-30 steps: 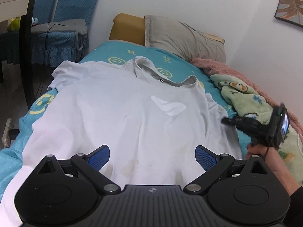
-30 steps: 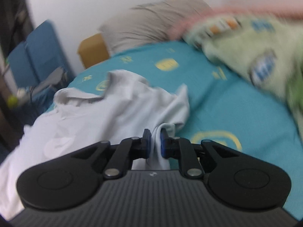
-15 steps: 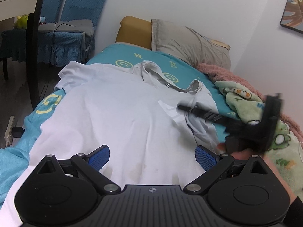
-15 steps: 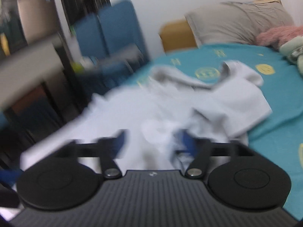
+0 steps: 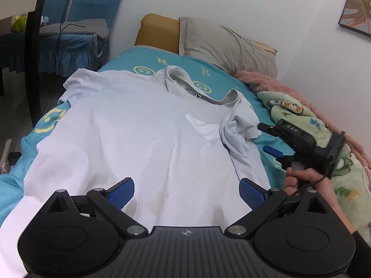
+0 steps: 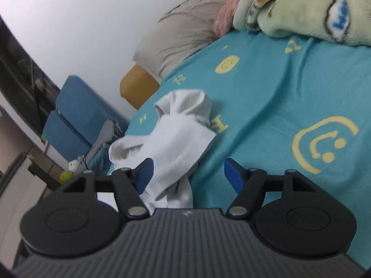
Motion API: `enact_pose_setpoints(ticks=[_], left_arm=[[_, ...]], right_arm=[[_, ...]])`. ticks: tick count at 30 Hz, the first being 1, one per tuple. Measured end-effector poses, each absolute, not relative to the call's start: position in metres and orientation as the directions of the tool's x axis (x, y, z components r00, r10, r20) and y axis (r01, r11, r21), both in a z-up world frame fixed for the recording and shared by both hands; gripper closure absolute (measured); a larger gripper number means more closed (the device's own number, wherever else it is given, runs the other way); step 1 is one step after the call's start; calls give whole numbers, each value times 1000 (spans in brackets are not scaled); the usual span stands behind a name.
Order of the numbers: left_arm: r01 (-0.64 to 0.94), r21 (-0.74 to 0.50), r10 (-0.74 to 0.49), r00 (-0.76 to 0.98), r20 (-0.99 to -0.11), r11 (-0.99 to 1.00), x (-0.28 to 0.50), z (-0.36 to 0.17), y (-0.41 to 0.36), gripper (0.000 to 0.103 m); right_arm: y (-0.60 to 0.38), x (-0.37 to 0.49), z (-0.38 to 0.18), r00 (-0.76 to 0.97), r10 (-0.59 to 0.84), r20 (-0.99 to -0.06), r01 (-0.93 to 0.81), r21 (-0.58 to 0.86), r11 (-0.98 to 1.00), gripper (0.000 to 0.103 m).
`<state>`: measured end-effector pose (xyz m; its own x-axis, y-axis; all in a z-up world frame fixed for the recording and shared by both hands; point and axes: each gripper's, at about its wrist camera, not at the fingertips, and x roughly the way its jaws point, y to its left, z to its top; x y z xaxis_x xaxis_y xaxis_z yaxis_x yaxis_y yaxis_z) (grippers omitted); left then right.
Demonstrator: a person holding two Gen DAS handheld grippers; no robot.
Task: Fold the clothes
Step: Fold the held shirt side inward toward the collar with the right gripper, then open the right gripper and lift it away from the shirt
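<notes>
While the left gripper (image 5: 186, 191) hangs low over the hem end of the white short-sleeved T-shirt (image 5: 139, 143), its blue-padded fingers (image 5: 121, 191) stand wide apart with nothing between them, angled down toward the cloth. The right gripper (image 6: 187, 175) is carried in a bare hand (image 5: 303, 180) at the shirt's right edge, rolled to one side so the bed looks tilted in its own view; its jaws are closing, yet the pads press on nothing, and a bunched fold of the sleeve lies just ahead of the left pad.

The T-shirt is spread front-up on the teal bedsheet (image 5: 148, 58) printed with yellow smiley faces, collar toward the pillows. Its body lies mostly flat with soft creases, and faint yellowish stains mark the lower part. The left sleeve is laid out flat; the right sleeve (image 5: 238, 127) is folded inward and crumpled onto the chest. A grey-lined collar with one small dark button sits open at the top.

A pale, glossy wing-shaped logo (image 5: 201, 127) shows on the chest, without readable lettering. The sheet carries yellow letters resembling "H" between the faces.
</notes>
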<state>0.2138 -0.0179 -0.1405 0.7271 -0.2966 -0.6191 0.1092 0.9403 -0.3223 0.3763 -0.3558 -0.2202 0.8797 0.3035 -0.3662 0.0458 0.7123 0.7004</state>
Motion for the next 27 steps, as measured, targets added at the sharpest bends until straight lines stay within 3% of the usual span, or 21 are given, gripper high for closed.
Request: enact_pose_setpoints(ticks=[2, 3, 5, 7, 14, 18, 21, 23, 24, 26, 27], left_arm=[[104, -320, -293, 723, -625, 942, 215, -143, -18, 5], [101, -321, -292, 721, -629, 942, 216, -144, -18, 5], [93, -323, -289, 717, -635, 942, 218, -146, -19, 5], [88, -320, -283, 718, -636, 943, 220, -145, -22, 5], [102, -302, -276, 738, -616, 948, 220, -134, -34, 5], [125, -281, -277, 747, -604, 951, 215, -130, -41, 5], [146, -271, -284, 754, -592, 951, 213, -126, -43, 5], [158, -270, -292, 755, -587, 950, 211, -124, -43, 5], [162, -272, -296, 755, -585, 949, 210, -123, -43, 5], [170, -265, -298, 758, -581, 949, 209, -121, -42, 5], [173, -255, -294, 760, -579, 951, 207, -120, -42, 5]], right_arm=[[-350, 385, -227, 876, 322, -360, 29, 705, 708, 33], [-347, 391, -227, 872, 337, -356, 14, 706, 708, 38], [-341, 400, -227, 865, 359, -351, -14, 698, 716, 59], [-336, 403, -217, 868, 337, -364, -30, 639, 769, 93], [-397, 391, -168, 924, 185, -334, 34, 555, 831, 99], [-452, 391, -145, 923, -12, -385, 194, 436, 879, 99], [-477, 396, -149, 860, -143, -490, 328, 317, 890, 95], [-490, 392, -157, 840, -103, -533, 335, 359, 871, 95], [-493, 387, -159, 836, -80, -543, 330, 381, 864, 89], [-486, 373, -157, 838, -73, -541, 324, 385, 864, 42], [-481, 364, -154, 841, -74, -536, 320, 382, 867, 10]])
